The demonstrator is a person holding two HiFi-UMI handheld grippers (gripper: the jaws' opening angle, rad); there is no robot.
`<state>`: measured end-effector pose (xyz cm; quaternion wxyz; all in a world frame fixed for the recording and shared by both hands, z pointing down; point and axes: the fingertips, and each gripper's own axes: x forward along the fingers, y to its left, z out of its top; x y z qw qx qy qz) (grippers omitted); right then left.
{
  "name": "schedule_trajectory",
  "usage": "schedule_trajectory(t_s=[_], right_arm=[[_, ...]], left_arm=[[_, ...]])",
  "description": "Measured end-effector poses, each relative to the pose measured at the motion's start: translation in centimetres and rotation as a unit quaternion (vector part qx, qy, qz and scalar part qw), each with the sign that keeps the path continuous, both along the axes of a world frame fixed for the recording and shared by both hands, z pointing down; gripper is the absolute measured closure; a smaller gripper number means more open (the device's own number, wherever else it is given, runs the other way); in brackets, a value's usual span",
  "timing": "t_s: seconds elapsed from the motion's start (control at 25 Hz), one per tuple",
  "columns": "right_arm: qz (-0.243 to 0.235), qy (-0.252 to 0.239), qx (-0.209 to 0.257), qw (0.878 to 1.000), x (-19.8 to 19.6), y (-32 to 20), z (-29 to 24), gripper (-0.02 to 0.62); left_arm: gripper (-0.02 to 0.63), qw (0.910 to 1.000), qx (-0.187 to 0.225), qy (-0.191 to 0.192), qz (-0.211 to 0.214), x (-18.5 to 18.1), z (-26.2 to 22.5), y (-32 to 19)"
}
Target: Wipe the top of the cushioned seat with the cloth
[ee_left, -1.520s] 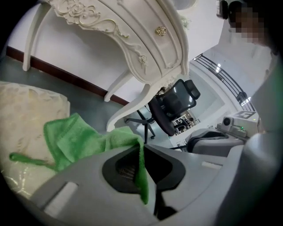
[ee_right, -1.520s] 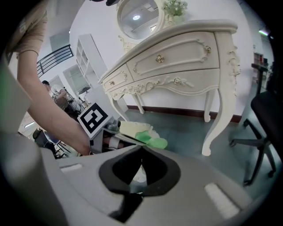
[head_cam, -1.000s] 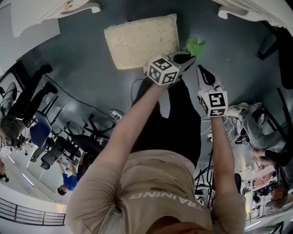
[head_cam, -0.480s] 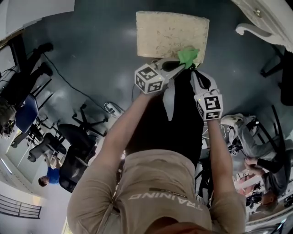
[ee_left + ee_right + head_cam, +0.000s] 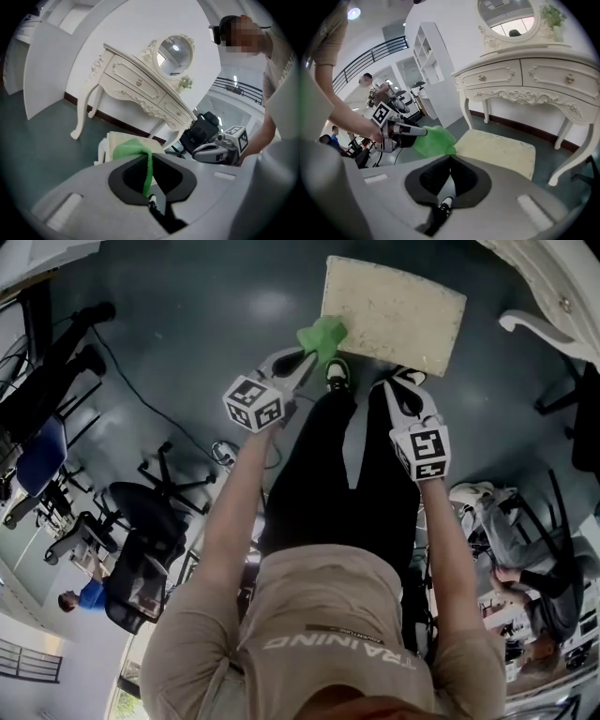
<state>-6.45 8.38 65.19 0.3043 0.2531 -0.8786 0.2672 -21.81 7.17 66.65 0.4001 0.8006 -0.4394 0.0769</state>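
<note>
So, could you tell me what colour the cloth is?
The cloth is bright green; right gripper view shows it best.

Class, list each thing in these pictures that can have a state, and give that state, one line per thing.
cushioned seat: upright, top bare except at one corner.
green cloth: bunched, at that corner of the seat.
left gripper: shut on the green cloth.
right gripper: shut, nothing between the jaws.
dressing table drawers: all shut.
</note>
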Motion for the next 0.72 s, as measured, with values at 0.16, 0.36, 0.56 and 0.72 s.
schedule_trajectory(t_s=[0.16,0.36,0.56,0.72], right_arm=[[-0.008,0.004,0.001,1.0,-1.7,0.8,-0.1,0.598],[-0.006,0.015,-0.007,1.0,-2.2,1.9,0.8,0.598],[0.011,0.011,-0.014,1.0,-2.2,2.0,1.3,0.598],[0.023,0.017,-0.021,0.999,-0.6,2.1,2.4,0.598]], left_arm=[[0.581,0.9988,0.007,-0.02,-0.045,-5.8,0.5,-0.2],[0.581,0.9976,-0.004,-0.015,-0.067,-7.7,2.7,-0.6],[0.581,0.9977,-0.045,-0.022,-0.047,-5.2,7.9,-0.7],[0.581,0.9971,-0.07,-0.023,-0.021,-1.4,11.0,-0.6]])
